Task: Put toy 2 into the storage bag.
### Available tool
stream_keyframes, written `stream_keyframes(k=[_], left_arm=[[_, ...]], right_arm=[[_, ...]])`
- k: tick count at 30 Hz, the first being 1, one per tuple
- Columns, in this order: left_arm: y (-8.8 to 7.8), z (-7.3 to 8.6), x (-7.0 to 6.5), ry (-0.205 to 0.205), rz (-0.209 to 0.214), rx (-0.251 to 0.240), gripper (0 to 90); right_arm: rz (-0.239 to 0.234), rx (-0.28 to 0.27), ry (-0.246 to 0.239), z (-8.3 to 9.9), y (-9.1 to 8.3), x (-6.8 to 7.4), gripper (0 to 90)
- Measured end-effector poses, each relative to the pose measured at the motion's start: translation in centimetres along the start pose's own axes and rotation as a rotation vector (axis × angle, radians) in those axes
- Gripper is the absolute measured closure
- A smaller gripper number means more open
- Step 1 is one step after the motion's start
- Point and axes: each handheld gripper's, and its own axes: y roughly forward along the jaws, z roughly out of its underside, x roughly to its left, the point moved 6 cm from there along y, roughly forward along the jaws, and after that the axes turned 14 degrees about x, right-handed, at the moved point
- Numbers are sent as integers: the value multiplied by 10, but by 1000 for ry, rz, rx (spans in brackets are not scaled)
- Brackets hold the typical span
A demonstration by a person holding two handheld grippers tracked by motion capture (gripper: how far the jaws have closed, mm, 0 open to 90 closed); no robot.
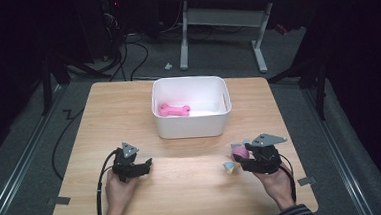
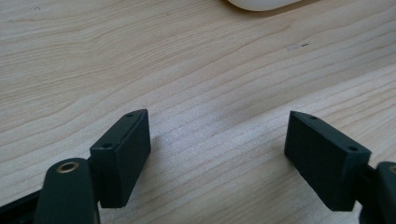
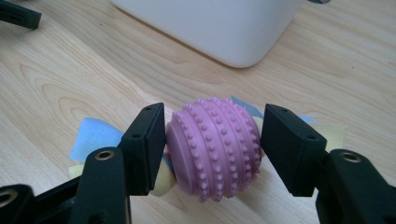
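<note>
Dark room with cables on a grey floor surrounds a light wooden surface (image 1: 183, 188). At the left, the person's left gripper (image 2: 217, 158) rests low over bare wood, its jaws spread wide and empty. In the middle, toward the far edge, stands a white rectangular plastic tub (image 1: 192, 127) with a pink bone-shaped toy (image 1: 174, 110) lying inside. At the right, near the tub, the right gripper (image 3: 212, 149) has its jaws closed against the sides of a pink rubber ball covered in rows of small bumps (image 3: 214, 147), which sits over a pale blue and cream fabric toy (image 3: 91, 137). Because the ball is round and springy, it could squirt out when lifted, and the fabric might snag and drag along.
</note>
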Motion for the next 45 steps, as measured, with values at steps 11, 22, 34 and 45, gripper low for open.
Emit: stream_keyframes(k=[11,22,34,45], left_arm=[[0,0,0,0,0,0,229],[0,0,0,0,0,0,229],[0,0,0,1,0,1,228],[0,0,0,0,0,0,228]], right_arm=[[2,-12,-16,-11,-12,-4,418],[-16,-28,-44,-30,-29,-5,421],[-25,-67,-69,-55,-52,-7,423],[-15,-96,-93,-78,-70,-9,425]])
